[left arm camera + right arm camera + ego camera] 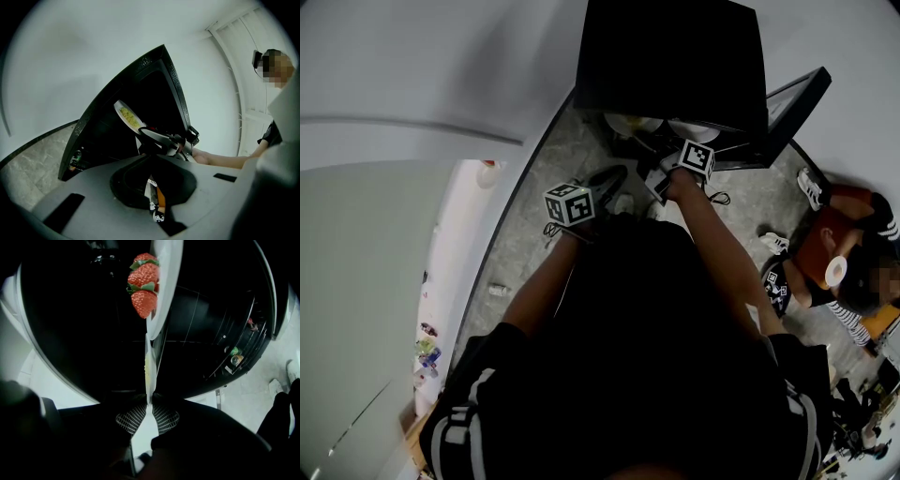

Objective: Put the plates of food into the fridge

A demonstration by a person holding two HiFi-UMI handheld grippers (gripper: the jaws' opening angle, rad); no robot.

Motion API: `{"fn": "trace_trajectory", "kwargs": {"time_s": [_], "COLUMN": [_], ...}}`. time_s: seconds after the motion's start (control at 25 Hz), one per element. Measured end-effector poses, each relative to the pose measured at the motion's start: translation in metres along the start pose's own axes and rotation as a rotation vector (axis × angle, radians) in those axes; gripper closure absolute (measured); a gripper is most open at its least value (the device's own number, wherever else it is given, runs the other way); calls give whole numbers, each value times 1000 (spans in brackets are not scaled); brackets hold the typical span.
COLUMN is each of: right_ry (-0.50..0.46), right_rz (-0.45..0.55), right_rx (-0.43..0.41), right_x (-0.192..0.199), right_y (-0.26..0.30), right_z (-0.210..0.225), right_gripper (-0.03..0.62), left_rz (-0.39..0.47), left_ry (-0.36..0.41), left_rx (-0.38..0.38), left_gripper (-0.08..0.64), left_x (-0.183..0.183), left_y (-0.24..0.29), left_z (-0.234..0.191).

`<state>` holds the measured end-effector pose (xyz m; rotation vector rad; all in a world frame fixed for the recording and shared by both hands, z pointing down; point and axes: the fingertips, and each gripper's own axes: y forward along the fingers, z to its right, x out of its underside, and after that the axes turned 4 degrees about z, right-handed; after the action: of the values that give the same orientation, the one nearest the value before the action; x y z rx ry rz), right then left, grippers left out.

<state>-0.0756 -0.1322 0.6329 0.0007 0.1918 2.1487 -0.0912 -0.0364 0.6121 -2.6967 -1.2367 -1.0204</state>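
The black fridge [675,56] stands open in front of me. My right gripper [150,401] is shut on the rim of a white plate of yellow food [149,364], seen edge-on and reaching into the dark fridge. Just beyond it stands a second white plate [164,268] carrying strawberries [144,287]. The left gripper view shows the yellow-food plate [126,117] tilted in the fridge mouth, with the right gripper [164,138] at its rim. My left gripper [151,158] hangs back from the fridge, shut and empty. Both marker cubes [570,203] [697,157] show in the head view.
The fridge door [792,103] swings open to the right, with small bottles [234,355] in its shelves. A person [844,267] sits on the stone floor [534,234] at the right, and shoes [811,187] lie nearby. A white wall [412,75] runs along the left.
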Motion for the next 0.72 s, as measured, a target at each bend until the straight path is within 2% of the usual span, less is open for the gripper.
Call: {"fn": "trace_trajectory", "kwargs": {"time_s": [0.16, 0.52, 0.72], "right_ry": [-36, -31, -127], "right_rz": [-16, -23, -65], "right_rx": [-2, 24, 38], "right_x": [4, 7, 12], "right_y": [-7, -29, -46], "right_z": [-2, 5, 5], "right_gripper": [555, 555, 557], "left_rz": [-5, -15, -14], "left_ry": [4, 9, 13], "left_rx": [7, 13, 7], "left_gripper": [538, 538, 538], "left_x": [2, 12, 14], "left_y": [1, 3, 3], "left_z": [2, 8, 8]}}
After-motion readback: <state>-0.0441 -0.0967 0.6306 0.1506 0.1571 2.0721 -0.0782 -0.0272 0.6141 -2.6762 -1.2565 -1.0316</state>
